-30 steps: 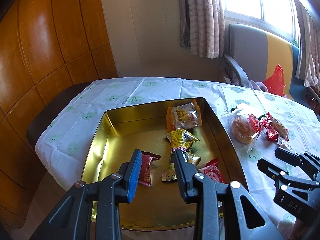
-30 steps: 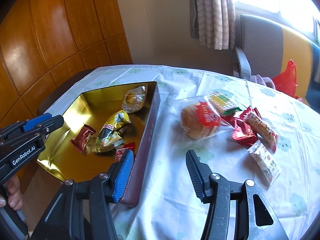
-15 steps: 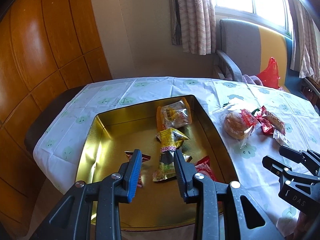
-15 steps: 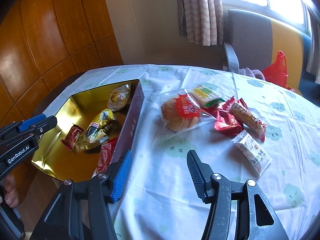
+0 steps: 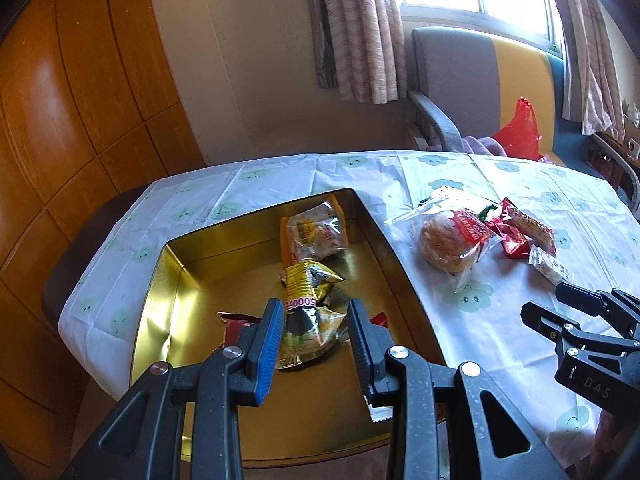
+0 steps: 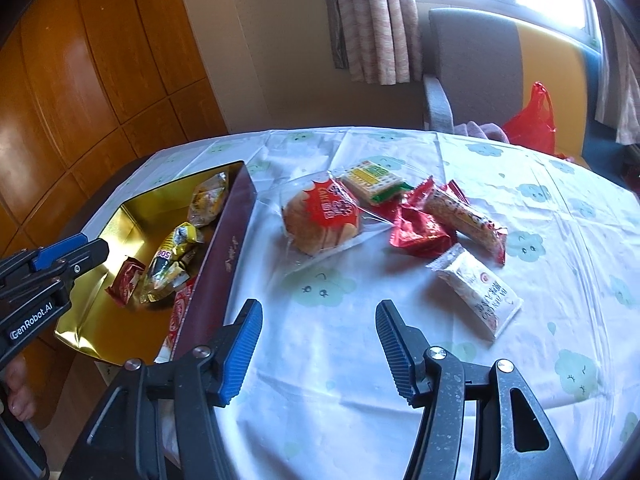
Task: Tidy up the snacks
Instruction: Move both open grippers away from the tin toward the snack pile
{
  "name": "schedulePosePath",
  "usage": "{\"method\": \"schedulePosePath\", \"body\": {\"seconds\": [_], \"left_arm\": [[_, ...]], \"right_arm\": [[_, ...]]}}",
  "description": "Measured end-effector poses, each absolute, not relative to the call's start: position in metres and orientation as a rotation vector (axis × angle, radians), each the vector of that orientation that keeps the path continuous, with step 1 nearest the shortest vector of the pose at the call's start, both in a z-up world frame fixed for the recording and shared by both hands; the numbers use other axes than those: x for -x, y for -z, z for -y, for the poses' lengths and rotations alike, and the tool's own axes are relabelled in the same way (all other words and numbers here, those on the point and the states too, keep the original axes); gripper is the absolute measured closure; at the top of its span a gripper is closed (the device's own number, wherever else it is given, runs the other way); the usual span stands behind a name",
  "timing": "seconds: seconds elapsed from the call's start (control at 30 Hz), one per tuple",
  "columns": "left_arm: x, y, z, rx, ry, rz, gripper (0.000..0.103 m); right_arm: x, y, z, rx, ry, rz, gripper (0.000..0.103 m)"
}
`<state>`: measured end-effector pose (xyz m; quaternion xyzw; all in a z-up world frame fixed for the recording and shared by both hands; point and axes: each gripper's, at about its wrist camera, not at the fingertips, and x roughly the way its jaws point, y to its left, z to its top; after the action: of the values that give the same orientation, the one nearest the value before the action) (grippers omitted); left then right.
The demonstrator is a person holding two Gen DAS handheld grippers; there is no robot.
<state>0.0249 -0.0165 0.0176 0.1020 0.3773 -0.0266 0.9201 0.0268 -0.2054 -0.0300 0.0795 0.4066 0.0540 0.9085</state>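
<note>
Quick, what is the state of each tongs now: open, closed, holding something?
Left tongs: open, holding nothing, above the tin.
Right tongs: open, holding nothing, above the tablecloth.

Holding left gripper (image 5: 314, 338) low and level, jaws parted a little; holding right gripper (image 6: 318, 346) alongside, jaws spread wide, nothing gripped, bare fingers (image 6: 16, 394) wrapping the left handle.

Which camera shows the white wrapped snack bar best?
The right wrist view: the white wrapped snack bar lies whole and unobstructed on the tablecloth. In the left wrist view it appears small near the edge, partly behind the right gripper.
</note>
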Motion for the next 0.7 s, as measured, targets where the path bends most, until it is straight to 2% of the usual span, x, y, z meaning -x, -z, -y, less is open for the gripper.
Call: {"method": "schedulePosePath", "body": {"seconds": [0.7], "left_arm": [[-0.033,-0.011,0.054,-0.279,0.125,-0.792,0.070]], "right_arm": [[-0.024,0.045,0.237,-0.217,-0.057,-0.864,0.040]]}}
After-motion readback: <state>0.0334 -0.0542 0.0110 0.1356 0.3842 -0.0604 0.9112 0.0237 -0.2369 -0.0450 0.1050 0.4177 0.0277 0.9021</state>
